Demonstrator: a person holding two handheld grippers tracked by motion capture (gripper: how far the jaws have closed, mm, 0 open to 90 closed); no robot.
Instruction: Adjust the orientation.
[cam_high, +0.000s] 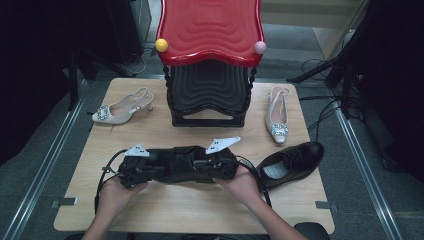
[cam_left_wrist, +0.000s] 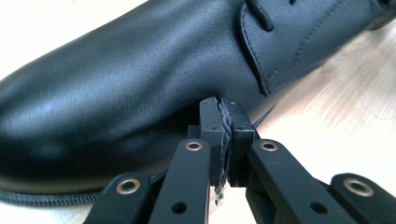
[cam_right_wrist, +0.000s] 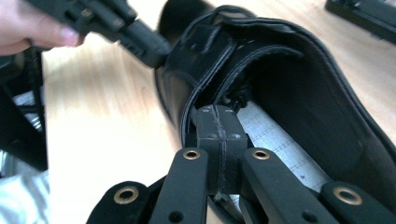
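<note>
Overhead, the high view shows a pale wooden table (cam_high: 195, 205) on a grey floor, dark equipment and cables around it. At the table's far edge stands a red and black stacked shoe rack (cam_high: 210, 60), a yellow ball (cam_high: 161, 45) and a pink ball (cam_high: 260, 47) on its front corners. A beige slingback heel (cam_high: 122, 109) lies to its left, another beige heel (cam_high: 277, 116) to its right. A second black shoe (cam_high: 292, 162) lies at the right edge, grey insole visible inside. Near the person, the left gripper (cam_high: 167, 172) and right gripper (cam_high: 197, 170) meet over a black dress shoe (cam_high: 182, 167) in the middle of the table.

Next, the left gripper view: the left gripper (cam_left_wrist: 225, 109), jaws closed together with nothing between, its tip at the smooth black shoe (cam_left_wrist: 116, 84) lying on the wood.

Finally, the right gripper view: the right gripper (cam_right_wrist: 217, 122), jaws pressed shut and empty, pokes into the shoe's (cam_right_wrist: 299, 93) opening above the grey insole (cam_right_wrist: 280, 140); the left gripper (cam_right_wrist: 161, 50) touches the shoe's outer side.
</note>
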